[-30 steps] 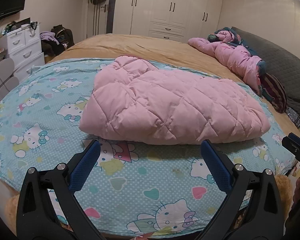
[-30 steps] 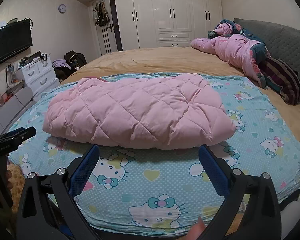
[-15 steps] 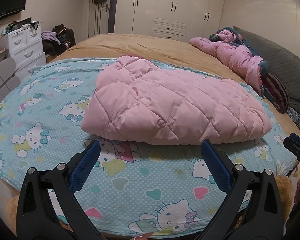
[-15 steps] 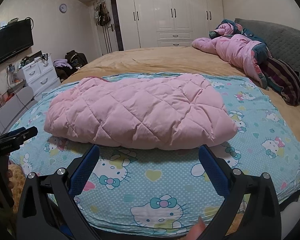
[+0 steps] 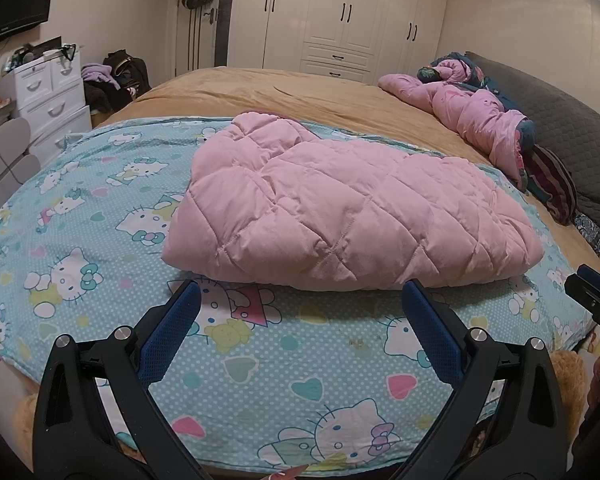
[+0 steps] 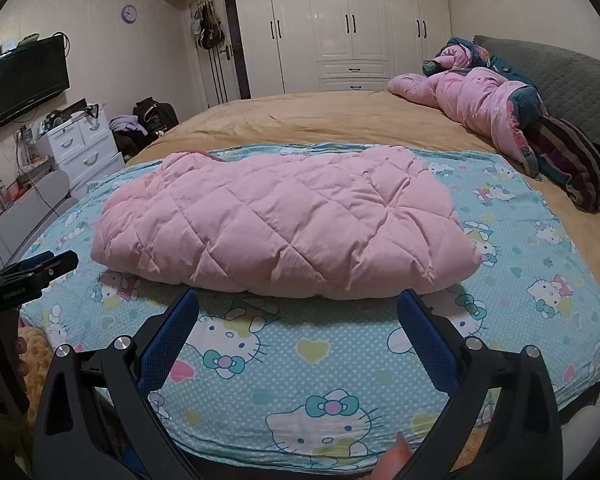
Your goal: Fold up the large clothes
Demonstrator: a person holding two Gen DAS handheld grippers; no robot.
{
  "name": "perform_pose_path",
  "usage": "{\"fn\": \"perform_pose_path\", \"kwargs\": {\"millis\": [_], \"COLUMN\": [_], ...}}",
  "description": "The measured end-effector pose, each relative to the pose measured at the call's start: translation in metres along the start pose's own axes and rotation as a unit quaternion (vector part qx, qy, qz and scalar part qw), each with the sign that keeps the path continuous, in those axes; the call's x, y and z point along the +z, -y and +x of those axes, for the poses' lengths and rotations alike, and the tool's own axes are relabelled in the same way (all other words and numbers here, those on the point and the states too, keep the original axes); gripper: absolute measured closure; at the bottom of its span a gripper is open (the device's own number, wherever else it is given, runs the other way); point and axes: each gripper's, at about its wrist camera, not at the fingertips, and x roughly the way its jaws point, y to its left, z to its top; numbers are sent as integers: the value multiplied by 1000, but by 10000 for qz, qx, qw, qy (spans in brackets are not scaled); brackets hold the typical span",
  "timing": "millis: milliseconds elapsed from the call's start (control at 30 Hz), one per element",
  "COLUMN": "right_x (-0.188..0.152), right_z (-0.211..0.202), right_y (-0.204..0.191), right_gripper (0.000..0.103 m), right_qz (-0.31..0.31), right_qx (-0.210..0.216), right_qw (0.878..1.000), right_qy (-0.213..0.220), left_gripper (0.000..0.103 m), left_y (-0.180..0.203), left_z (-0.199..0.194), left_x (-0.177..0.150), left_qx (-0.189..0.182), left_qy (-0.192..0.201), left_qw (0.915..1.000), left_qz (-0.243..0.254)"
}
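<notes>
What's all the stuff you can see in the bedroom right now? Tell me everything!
quilted jacket: one, pink, folded on the cartoon-cat sheet
cartoon-cat sheet: one, light blue, over the bed's near end
bedspread: one, tan, beyond the sheet
crumpled clothes: one pile, pink and dark, by the grey headboard
wardrobe: one, white, far wall
drawer unit: one, white, left wall
television: one, black, wall-mounted
clock: one, pale, wall
left gripper: open, empty
right gripper: open, empty

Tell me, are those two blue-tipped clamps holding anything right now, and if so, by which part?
Nothing is held. The left gripper and right gripper are both open, short of the folded pink quilted coat on the cartoon-print sheet.
</notes>
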Motion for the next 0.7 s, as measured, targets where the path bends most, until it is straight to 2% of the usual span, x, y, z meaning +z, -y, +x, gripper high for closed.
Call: {"fn": "perform_pose_path", "kwargs": {"millis": [700], "right_x": [1], "right_z": [0], "right_y": [0], "right_gripper": [4], "right_qz": [-4], "right_qx": [8], "right_qw": [10000], "right_qy": [-5], "left_gripper": [9], "left_y": [0], "left_z": [0], "left_x": [0], "left_qx": [-2], "left_qy": [-2], "left_qw": [10000], "left_qz": [16]}}
